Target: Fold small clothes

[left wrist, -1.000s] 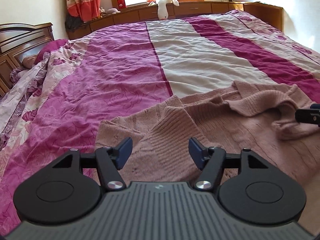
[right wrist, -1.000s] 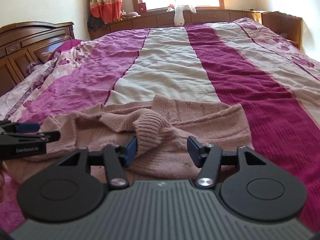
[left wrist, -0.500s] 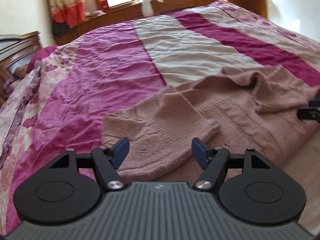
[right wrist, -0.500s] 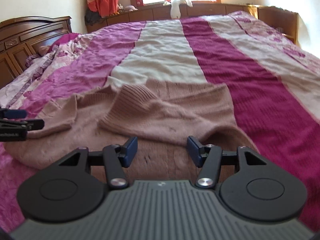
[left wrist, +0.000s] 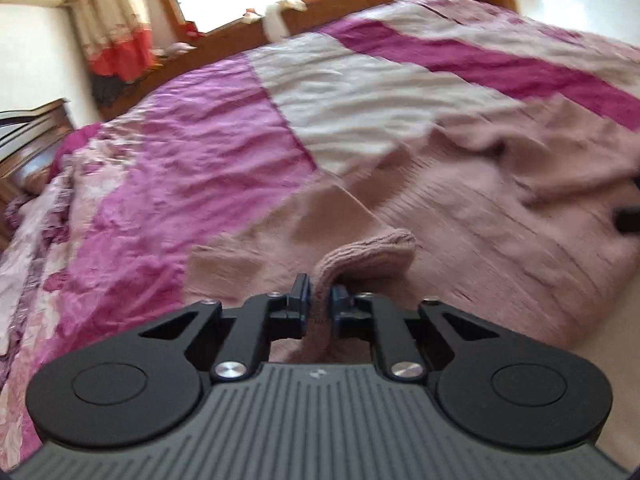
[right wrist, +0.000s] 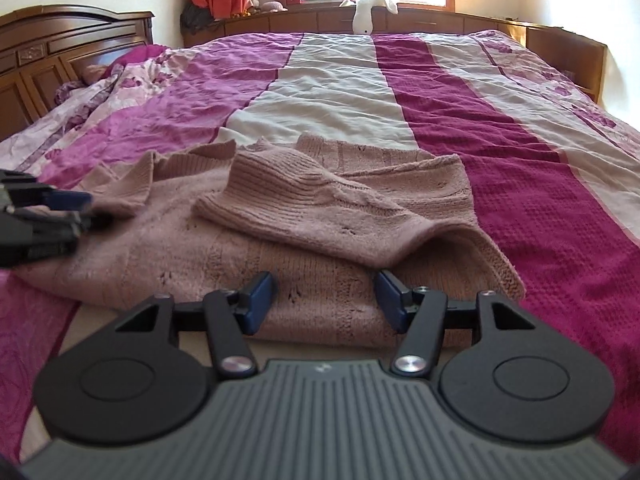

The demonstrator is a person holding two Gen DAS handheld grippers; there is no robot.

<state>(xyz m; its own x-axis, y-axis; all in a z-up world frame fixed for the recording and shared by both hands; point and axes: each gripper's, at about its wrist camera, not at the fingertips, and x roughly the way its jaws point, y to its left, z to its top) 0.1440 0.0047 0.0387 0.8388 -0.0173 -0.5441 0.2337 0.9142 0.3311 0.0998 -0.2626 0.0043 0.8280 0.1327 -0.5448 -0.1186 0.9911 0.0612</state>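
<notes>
Sweater (left wrist: 472, 216) hem pinched by closing left gripper (left wrist: 319, 298); right gripper (right wrist: 325, 294) seemingly empty, jaws opening.

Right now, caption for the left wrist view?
Left hand-held gripper closing on the pink knit sweater's hem over a striped bedspread.

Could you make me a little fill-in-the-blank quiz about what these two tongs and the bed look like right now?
1. The left tongs are pinching a fold of the pink knitted ____.
2. The right tongs have their jaws ____, with nothing gripped between them.
3. The sweater lies on a bedspread patterned with ____ in magenta and cream.
4. On the ledge below the window sits a white ____ toy.

Missing words: sweater; open; stripes; stuffed
</notes>
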